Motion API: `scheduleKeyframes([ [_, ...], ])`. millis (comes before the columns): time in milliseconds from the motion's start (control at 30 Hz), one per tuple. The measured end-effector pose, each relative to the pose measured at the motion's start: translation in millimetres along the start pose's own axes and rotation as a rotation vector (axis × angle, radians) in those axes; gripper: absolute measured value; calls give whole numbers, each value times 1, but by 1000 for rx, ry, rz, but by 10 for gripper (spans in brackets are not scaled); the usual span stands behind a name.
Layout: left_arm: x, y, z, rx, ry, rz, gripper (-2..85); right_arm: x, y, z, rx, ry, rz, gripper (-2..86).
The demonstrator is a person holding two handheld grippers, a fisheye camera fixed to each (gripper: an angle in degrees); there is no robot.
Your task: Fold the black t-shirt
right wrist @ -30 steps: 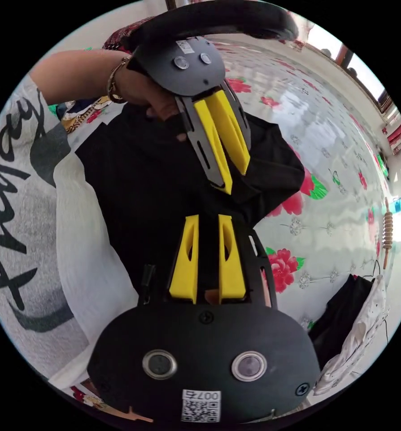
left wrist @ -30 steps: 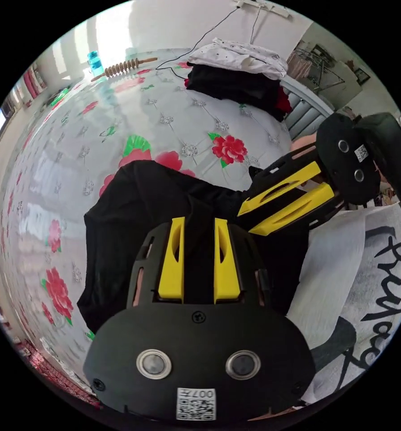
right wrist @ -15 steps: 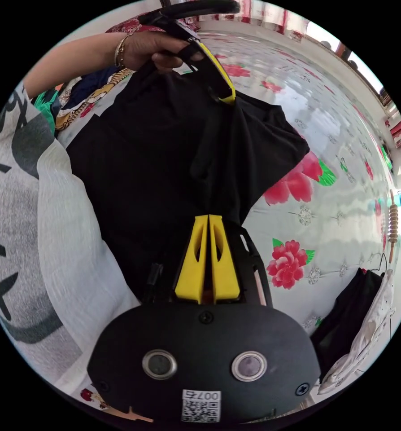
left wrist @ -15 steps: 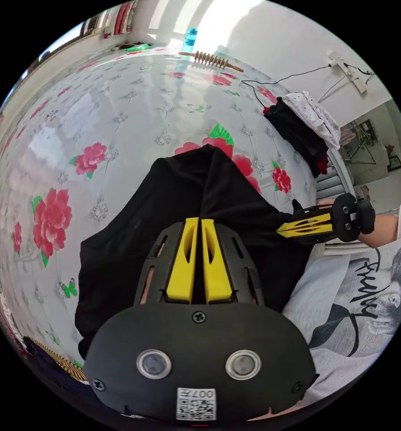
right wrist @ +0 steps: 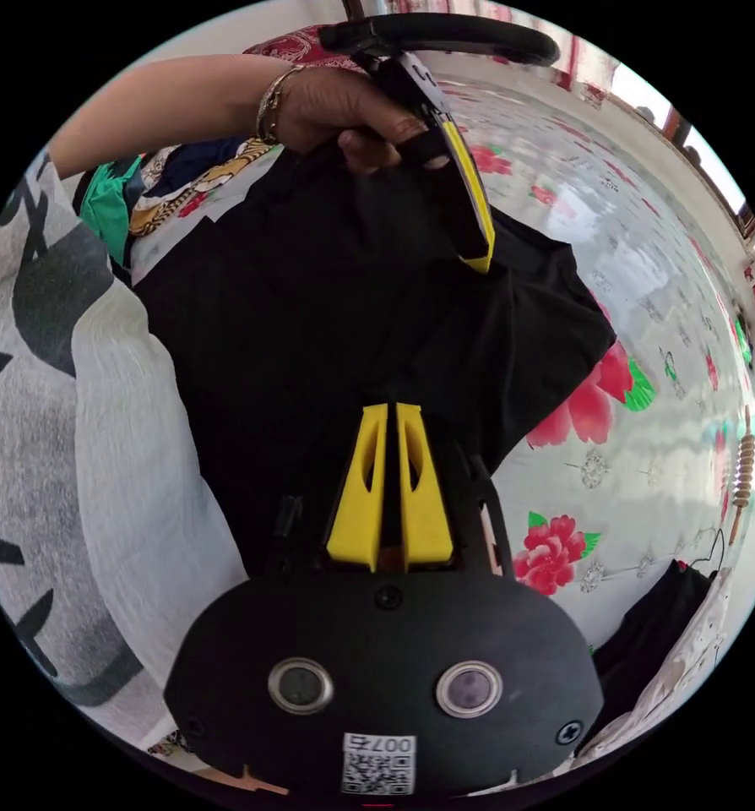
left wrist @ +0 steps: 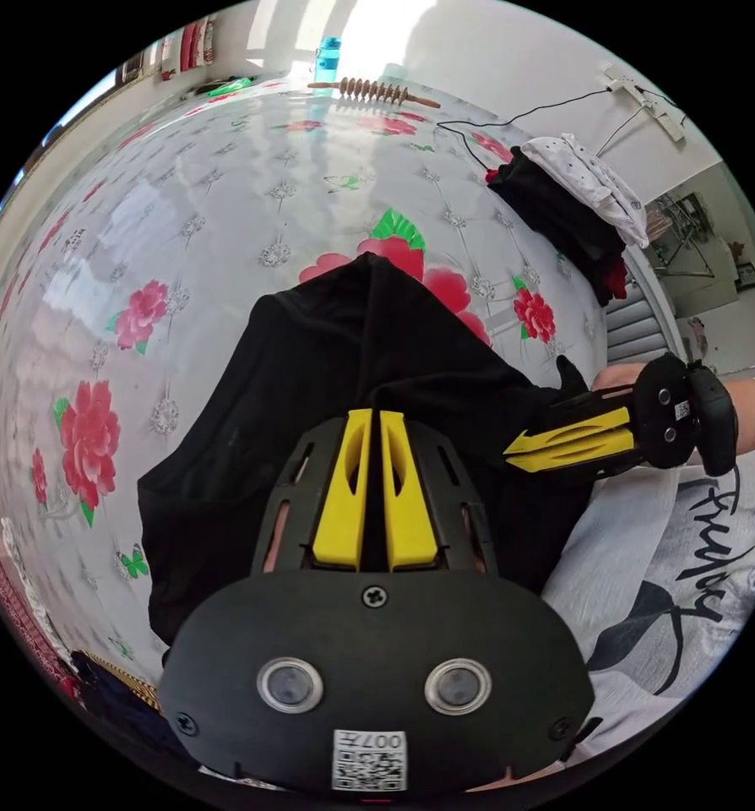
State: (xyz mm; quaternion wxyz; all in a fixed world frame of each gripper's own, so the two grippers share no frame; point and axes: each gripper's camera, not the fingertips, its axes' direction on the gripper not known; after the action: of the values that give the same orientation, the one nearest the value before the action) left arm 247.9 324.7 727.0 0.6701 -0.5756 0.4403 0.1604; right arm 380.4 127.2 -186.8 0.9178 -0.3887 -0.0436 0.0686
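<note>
The black t-shirt [left wrist: 327, 380] hangs bunched between both grippers above a flowered bed cover [left wrist: 183, 220]. My left gripper [left wrist: 371, 416] has its yellow jaws pressed together on the shirt's edge. In the same view my right gripper [left wrist: 513, 446] comes in from the right, jaws together on another part of that edge. In the right gripper view the black t-shirt [right wrist: 310, 321] drapes down in front of the person, my right gripper [right wrist: 392, 410] is shut on it, and the left gripper [right wrist: 479, 260] pinches it at the top, held by a hand [right wrist: 344, 110].
A pile of folded clothes [left wrist: 576, 203], black below and white on top, sits at the bed's far side. A wooden beaded roller [left wrist: 369, 89] and a blue bottle [left wrist: 327, 55] lie near the far edge. The person's white printed top [right wrist: 48, 405] is close by.
Both grippers went from open around the shirt's edge to shut on it and drew apart. The shirt now hangs stretched between them.
</note>
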Motion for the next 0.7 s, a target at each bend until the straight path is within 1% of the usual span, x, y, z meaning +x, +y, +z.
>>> scheduleKeyframes([
  [67,-2,12,-4,14,-16,5,-7,-5,1,-12,19,-24,-80,-1],
  [167,-9,34,-3,24,-14,0,-7,-6,1,-22,47,-25,-108,-1],
  [300,-22,60,21,-27,29,-49,6,-2,-7,0,-27,-88,-90,-1],
  [467,-30,91,12,23,16,-91,61,3,-21,-2,-13,-73,-46,4],
  [567,-35,129,-8,114,-19,-159,66,2,-23,-22,69,22,1,11],
  [667,-42,190,-29,195,-65,-308,65,3,-24,-37,117,63,59,10],
  [700,-46,222,-35,224,-94,-396,63,3,-25,-39,122,64,70,9],
])
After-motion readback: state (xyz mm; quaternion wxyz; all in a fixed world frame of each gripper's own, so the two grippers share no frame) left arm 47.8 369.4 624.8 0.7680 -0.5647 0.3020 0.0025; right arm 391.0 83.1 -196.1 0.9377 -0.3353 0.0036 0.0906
